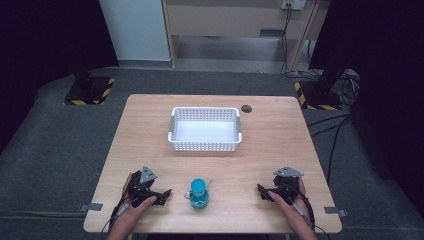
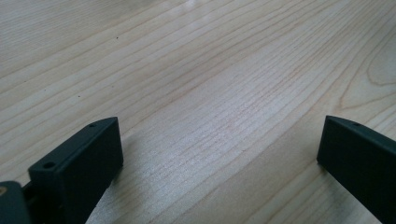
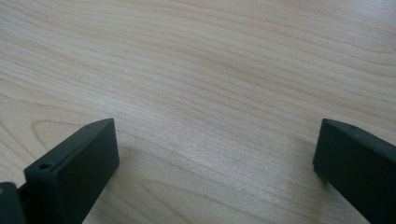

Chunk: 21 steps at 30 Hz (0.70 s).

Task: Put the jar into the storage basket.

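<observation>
A: While both sets of tongs rest on the pale wooden table (image 1: 270, 150), what lies around them?

B: A white perforated plastic basket (image 1: 205, 129) sits well beyond them; nothing blocks either.

A: And the small blue-capped clear bottle (image 1: 199, 193)?

B: Between the left gripper (image 1: 161, 194) and right gripper (image 1: 263, 192), upright, long axis vertical, cap up.

A: The jaws?

B: Both pairs stand apart over bare wood.

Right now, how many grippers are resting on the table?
2. The left gripper sits near the table's front edge, left of the blue bottle; the right gripper sits right of it. Both have jaws open, nothing between them.
</observation>
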Tool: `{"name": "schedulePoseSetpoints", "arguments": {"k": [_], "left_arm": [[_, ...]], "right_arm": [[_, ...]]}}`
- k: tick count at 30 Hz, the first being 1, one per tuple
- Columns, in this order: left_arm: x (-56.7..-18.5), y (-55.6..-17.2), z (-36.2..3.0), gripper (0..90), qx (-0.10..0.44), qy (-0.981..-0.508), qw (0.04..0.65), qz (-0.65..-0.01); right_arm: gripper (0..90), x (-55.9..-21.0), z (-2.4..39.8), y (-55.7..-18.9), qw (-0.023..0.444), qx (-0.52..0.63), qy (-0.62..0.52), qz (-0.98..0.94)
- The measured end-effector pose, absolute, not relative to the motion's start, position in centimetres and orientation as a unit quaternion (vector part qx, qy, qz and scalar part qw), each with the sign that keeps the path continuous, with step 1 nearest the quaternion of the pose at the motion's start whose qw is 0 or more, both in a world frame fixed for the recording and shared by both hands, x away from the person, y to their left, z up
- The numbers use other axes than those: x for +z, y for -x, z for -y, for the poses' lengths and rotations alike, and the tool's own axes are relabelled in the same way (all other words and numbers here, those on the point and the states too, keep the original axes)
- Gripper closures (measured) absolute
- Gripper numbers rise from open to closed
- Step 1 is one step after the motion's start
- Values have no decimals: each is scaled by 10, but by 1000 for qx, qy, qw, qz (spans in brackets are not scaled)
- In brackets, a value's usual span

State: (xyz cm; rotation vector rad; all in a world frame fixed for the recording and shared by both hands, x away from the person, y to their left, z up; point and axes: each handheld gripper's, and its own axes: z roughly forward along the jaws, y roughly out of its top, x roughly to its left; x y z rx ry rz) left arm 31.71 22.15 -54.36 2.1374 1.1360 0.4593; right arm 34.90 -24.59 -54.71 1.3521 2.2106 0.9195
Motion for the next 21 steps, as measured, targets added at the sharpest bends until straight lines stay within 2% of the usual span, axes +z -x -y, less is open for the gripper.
{"name": "schedulePoseSetpoints", "arguments": {"k": [21], "left_arm": [[-543, -316, -222, 0, 173, -821, 335, -429]], "right_arm": [[1, -547, 246, -349, 195, 328, -482, -789]]}}
